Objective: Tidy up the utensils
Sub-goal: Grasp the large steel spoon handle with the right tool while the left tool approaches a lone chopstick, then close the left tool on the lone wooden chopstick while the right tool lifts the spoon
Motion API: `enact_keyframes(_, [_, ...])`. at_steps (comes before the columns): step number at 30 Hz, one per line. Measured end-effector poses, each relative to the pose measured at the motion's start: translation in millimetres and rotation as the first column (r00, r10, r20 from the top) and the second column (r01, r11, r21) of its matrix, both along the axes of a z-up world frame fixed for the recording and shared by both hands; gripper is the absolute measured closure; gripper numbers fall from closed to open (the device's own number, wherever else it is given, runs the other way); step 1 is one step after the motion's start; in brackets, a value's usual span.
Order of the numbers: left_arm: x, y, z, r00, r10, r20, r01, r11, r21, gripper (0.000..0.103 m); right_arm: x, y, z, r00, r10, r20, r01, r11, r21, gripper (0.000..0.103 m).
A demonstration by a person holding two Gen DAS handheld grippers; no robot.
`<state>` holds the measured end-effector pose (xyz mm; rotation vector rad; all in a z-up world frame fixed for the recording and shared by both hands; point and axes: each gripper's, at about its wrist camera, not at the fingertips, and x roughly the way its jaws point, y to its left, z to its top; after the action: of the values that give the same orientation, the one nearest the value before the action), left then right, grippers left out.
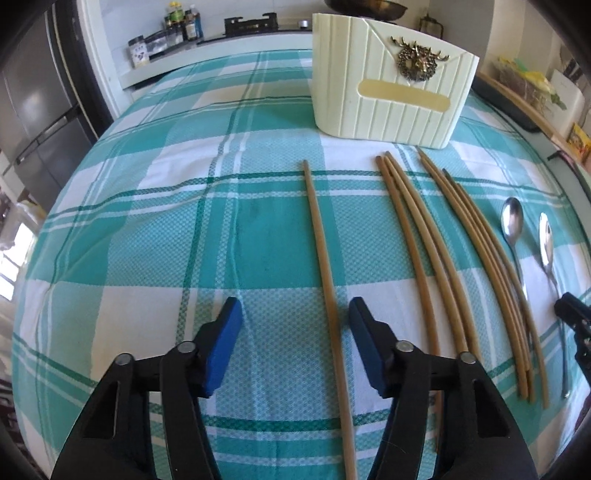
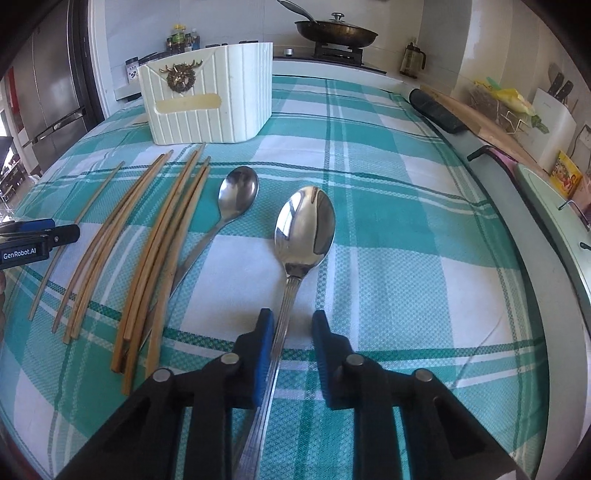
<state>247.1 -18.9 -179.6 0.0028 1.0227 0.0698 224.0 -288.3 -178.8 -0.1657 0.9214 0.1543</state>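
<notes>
A cream ribbed utensil holder (image 1: 391, 92) (image 2: 210, 107) stands at the back of the checked tablecloth (image 1: 184, 221). One wooden chopstick (image 1: 321, 240) lies apart from several others (image 1: 443, 240) (image 2: 162, 240). My left gripper (image 1: 295, 314) (image 2: 64, 229) is low over the cloth and open. The lone chopstick runs between its jaws, close to the right pad. Two steel spoons lie to the right: a smaller one (image 2: 238, 194) (image 1: 511, 221) and a large one (image 2: 304, 229) (image 1: 546, 236). My right gripper (image 2: 293, 321) straddles the large spoon's handle. The left pad is against it and a gap shows at the right pad.
A frying pan (image 2: 336, 33) sits on the stove behind the table, with bottles and jars (image 2: 181, 38) to its left. A wooden board (image 2: 480, 114) and a knife block (image 2: 554, 110) line the right edge. A steel fridge (image 1: 37, 110) stands at far left.
</notes>
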Motion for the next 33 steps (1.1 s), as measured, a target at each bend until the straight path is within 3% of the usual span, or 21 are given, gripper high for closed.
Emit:
enact_keyframes(1, [0,1,0,1.000,0.000,0.005,0.000,1.000,-0.002,0.071,1,-1,0,1.000,-0.004,0.004,0.004,1.000,-0.010,0.089])
enact_keyframes(2, [-1,3,1,1.000,0.000,0.005,0.000,1.000,-0.009,0.088,1,-3,0,1.000,-0.009,0.007,0.009,1.000,-0.018,0.089])
enact_keyframes(3, [-2,6,2,1.000,0.005,0.002,-0.005,1.000,-0.019,0.096,2,-5,0,1.000,-0.015,0.009,0.015,1.000,-0.021,0.089])
enact_keyframes(6, [-10,20,2,0.999,0.048,-0.001,-0.048,0.997,-0.054,0.097,2,-14,0,0.999,-0.038,0.013,0.039,0.998,-0.039,0.090])
enact_keyframes(13, [-24,54,4,0.996,0.075,-0.043,-0.079,0.992,-0.101,0.096,-2,-47,1,0.994,-0.107,0.009,0.107,0.991,-0.084,0.091])
enact_keyframes(15, [-20,58,4,0.997,0.043,-0.062,-0.049,0.993,-0.111,0.085,-2,-54,3,0.995,-0.099,0.006,0.099,0.993,-0.067,0.090])
enact_keyframes(16, [-17,59,4,0.997,0.025,-0.068,-0.032,0.993,-0.116,0.068,-1,-57,3,0.996,-0.087,0.002,0.087,0.995,-0.051,0.089])
enact_keyframes(17, [-13,60,4,0.997,0.010,-0.076,-0.018,0.994,-0.109,0.047,0,-60,3,0.997,-0.076,-0.007,0.076,0.996,-0.041,0.081])
enact_keyframes(18, [-9,60,4,0.996,-0.009,-0.085,0.000,0.995,-0.096,0.040,2,-62,4,0.998,-0.063,-0.015,0.062,0.998,-0.028,0.065])
enact_keyframes(20, [0,60,2,0.994,-0.043,-0.102,0.038,0.998,-0.056,0.039,5,-65,6,0.999,-0.027,-0.018,0.027,1.000,0.011,0.049])
enact_keyframes(26, [36,59,-2,0.985,-0.099,-0.144,0.096,0.995,-0.029,0.039,25,-55,-1,0.992,0.104,-0.079,-0.103,0.995,0.016,0.048])
enact_keyframes(29, [58,58,-3,0.981,-0.109,-0.159,0.103,0.994,-0.045,0.040,42,-53,1,0.991,0.111,-0.071,-0.108,0.993,0.036,0.045])
enact_keyframes(31, [70,55,-3,0.980,-0.116,-0.159,0.110,0.993,-0.043,0.046,57,-50,1,0.991,0.114,-0.066,-0.112,0.993,0.036,0.044])
enact_keyframes(33, [78,53,-2,0.981,-0.122,-0.148,0.115,0.992,-0.053,0.070,69,-45,1,0.990,0.128,-0.052,-0.126,0.991,0.032,0.042])
